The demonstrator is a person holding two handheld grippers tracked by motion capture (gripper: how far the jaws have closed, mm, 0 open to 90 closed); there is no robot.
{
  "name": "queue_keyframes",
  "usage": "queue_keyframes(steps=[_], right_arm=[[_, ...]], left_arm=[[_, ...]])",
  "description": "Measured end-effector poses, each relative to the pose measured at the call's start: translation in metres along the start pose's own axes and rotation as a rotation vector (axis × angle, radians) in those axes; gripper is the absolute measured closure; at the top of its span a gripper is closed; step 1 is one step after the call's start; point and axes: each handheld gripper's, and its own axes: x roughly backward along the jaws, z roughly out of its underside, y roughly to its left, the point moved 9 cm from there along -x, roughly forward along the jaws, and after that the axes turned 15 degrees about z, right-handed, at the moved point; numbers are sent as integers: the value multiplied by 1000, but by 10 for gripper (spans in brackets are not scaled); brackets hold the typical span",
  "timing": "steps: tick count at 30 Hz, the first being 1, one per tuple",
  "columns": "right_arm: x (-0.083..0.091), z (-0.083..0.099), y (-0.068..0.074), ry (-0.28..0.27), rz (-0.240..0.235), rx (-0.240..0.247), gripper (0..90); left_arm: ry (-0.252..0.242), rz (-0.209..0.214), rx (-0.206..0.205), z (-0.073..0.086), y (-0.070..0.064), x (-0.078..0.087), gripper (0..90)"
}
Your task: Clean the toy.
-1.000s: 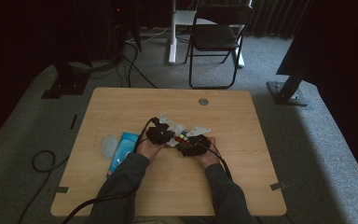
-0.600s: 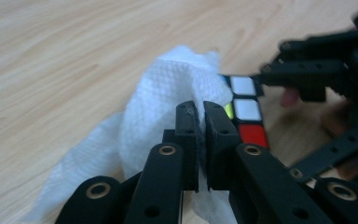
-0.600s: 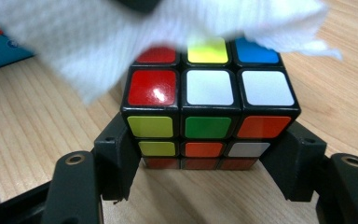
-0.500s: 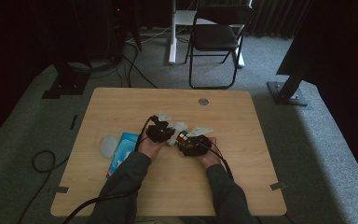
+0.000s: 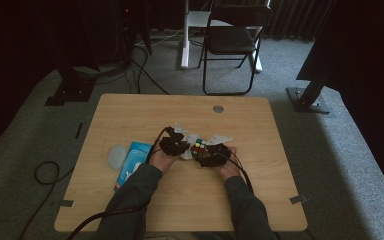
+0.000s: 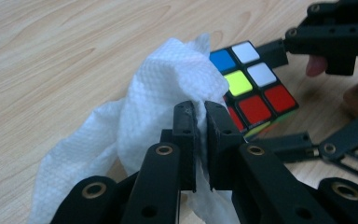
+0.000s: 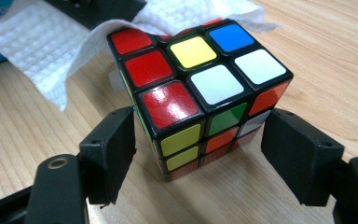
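A: Report the state of the left gripper (image 6: 199,116).

B: Its jaws are nearly closed and pinch a fold of the white paper towel (image 6: 168,93). The towel drapes against the left side of the puzzle cube (image 6: 256,88) and covers part of its top edge.

A: State of the right gripper (image 7: 198,154)?

B: Its jaws stand wide, one on each side of the cube's (image 7: 200,88) lower layers. A gap shows between the right pad and the cube. On the left side, contact cannot be confirmed.

A: Location of the cube?

B: It rests on the wooden table (image 5: 260,200), near the middle, between the two grippers. In the high view the left gripper (image 5: 174,145) sits just left of the cube (image 5: 198,147) and the right gripper (image 5: 213,155) just right of it and slightly nearer.

A: Other items on the table?

B: A blue packet (image 5: 132,162) lies at the left, with a round pale lid (image 5: 116,156) just beside it. A small grey disc (image 5: 218,108) is set in the far part of the tabletop.
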Motion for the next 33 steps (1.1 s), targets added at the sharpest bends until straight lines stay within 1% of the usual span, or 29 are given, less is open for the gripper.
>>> queue_keyframes(steps=[4,7,10,12,17,22,24,28,33], right_arm=[[2,1,-2,2,-16,1,271],[2,2,-2,5,-18,2,271],[2,1,-2,6,-20,-2,270],[1,1,-2,6,-18,-5,270],[1,1,-3,6,-7,-13,264],[4,-3,-4,-8,2,-29,256],[6,-5,-4,-16,-1,-34,256],[13,-10,-7,-40,-1,-44,258],[22,-17,-10,-71,-10,-65,288]], left_arm=[[2,12,3,2,-2,1,847],[8,13,-9,4,-5,2,847],[12,19,-9,5,-6,3,847],[11,20,-12,6,-7,3,847],[27,22,-39,7,-11,2,846],[30,35,-47,8,-14,1,846],[31,37,-49,8,-15,0,846],[18,31,-41,7,-14,2,846],[-7,2,-17,4,-7,6,845]])
